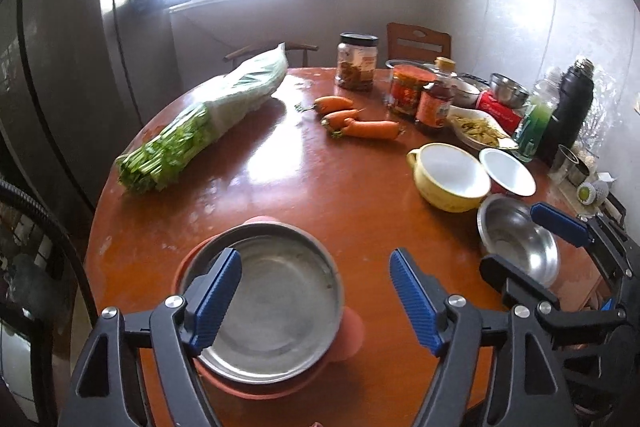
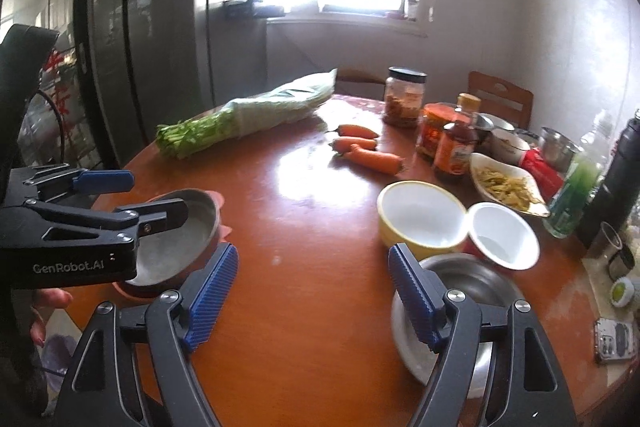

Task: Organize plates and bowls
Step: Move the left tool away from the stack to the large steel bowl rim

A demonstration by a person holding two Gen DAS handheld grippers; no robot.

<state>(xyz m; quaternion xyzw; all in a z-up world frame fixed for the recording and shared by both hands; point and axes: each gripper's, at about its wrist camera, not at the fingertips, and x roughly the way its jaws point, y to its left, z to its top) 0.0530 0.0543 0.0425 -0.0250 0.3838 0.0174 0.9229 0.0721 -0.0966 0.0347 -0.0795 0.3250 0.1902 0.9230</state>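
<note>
A round steel plate point(image 1: 276, 303) rests on a pink plate point(image 1: 352, 331) at the table's near edge. My left gripper point(image 1: 316, 299) is open just above it, left finger over the plate; it shows side-on in the right wrist view point(image 2: 132, 195). A small steel bowl point(image 1: 520, 239) sits at the right, on a white plate point(image 2: 408, 343) in the right wrist view. My right gripper point(image 2: 312, 295) is open, its right finger over that bowl point(image 2: 472, 279). A yellow bowl point(image 1: 448, 179) and a white bowl point(image 1: 506, 171) stand behind it.
On the round wooden table point(image 1: 312, 187) lie bagged greens point(image 1: 204, 123), carrots point(image 1: 356, 119), jars and sauce bottles point(image 1: 420, 91), a dish of food point(image 1: 480, 127), a black flask point(image 1: 568, 107). A phone point(image 2: 614, 341) lies at the right edge. A fridge stands left.
</note>
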